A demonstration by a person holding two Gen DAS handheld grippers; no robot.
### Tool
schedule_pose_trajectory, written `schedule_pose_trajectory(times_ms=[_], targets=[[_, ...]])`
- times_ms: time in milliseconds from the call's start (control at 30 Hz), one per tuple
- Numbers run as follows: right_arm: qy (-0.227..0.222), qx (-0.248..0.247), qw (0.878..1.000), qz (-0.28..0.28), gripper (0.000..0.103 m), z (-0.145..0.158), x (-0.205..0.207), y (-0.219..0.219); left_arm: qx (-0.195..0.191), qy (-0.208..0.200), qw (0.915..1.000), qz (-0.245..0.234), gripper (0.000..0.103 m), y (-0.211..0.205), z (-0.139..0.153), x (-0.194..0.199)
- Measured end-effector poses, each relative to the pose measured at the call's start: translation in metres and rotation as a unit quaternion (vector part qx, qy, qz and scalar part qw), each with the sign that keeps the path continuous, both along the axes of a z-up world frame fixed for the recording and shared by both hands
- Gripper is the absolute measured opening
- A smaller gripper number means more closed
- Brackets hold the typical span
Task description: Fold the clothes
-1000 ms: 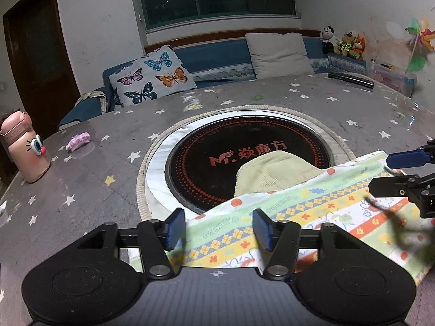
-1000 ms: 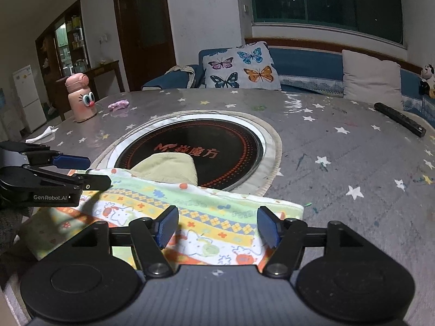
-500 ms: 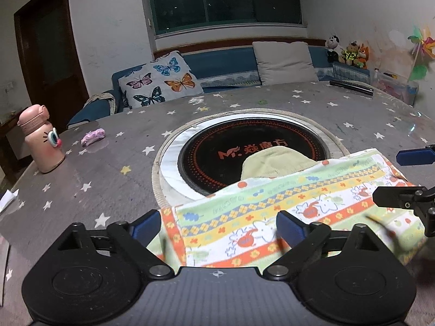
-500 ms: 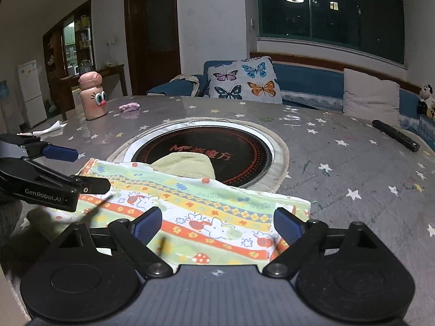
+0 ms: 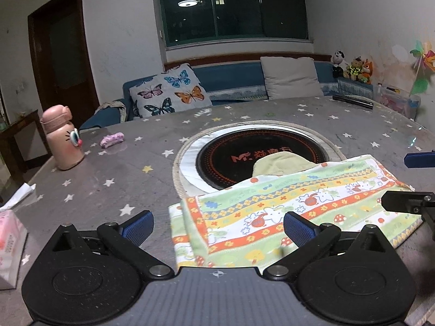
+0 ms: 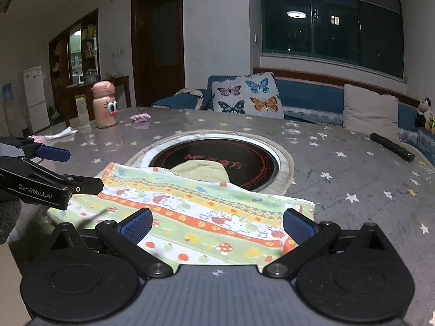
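The left gripper (image 5: 217,226) and right gripper (image 6: 216,224) are opening, jaws wide, gripping nothing; the folded patterned garment (image 5: 293,209) lies flat at lower centre, released onto the table (image 5: 114,174).

place: you are in a home living room | signs: blue sofa (image 5: 233,81) with butterfly cushion (image 5: 168,93), plush toys (image 5: 353,68), fridge (image 6: 35,97), star-print table (image 5: 108,168)

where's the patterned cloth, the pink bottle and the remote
patterned cloth (image 6: 206,217): right wrist view, on its orange flower stripe
pink bottle (image 5: 64,146): left wrist view, on the middle of its body
remote (image 6: 391,146): right wrist view, on the middle of its black bar
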State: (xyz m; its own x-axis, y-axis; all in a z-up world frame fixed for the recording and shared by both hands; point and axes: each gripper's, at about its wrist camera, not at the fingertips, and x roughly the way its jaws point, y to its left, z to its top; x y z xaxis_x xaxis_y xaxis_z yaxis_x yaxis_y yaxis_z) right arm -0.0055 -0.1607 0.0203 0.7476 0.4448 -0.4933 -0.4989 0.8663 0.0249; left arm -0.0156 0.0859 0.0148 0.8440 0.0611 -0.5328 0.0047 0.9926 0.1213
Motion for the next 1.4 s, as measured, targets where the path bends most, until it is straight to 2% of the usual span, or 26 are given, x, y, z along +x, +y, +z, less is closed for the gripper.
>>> schedule_pose_trajectory(times_ms=[200,467,800,967,1167,1367,1400], targets=[[0.0,-0.001,1.0,0.011,0.103,-0.002,-0.012,0.007,0.004,0.003,0.9999,0.015,0.103,0.006,-0.001,-0.014],[0.006,-0.013,0.999,0.044,0.103,-0.008,-0.029,0.022,-0.018,0.019,0.9978,0.06,0.103,0.022,-0.01,-0.023],[-0.001,-0.056,0.99,0.129,0.103,-0.01,-0.049,0.065,-0.046,0.025,0.9939,0.097,0.103,0.048,-0.011,-0.029],[-0.003,-0.081,0.983,0.164,0.102,-0.011,-0.054,0.089,-0.075,0.021,0.9897,0.12,0.103,0.068,-0.009,-0.03],[-0.017,-0.12,0.972,0.202,0.093,-0.013,-0.056,0.124,-0.107,0.019,0.9855,0.13,0.102,0.087,-0.009,-0.027],[-0.03,-0.165,0.956,0.24,0.073,-0.019,-0.057,0.16,-0.153,0.027,0.9803,0.121,0.102,0.099,-0.01,-0.02],[-0.031,-0.173,0.954,0.242,0.066,-0.02,-0.057,0.165,-0.159,0.029,0.9798,0.118,0.102,0.099,-0.011,-0.019]])
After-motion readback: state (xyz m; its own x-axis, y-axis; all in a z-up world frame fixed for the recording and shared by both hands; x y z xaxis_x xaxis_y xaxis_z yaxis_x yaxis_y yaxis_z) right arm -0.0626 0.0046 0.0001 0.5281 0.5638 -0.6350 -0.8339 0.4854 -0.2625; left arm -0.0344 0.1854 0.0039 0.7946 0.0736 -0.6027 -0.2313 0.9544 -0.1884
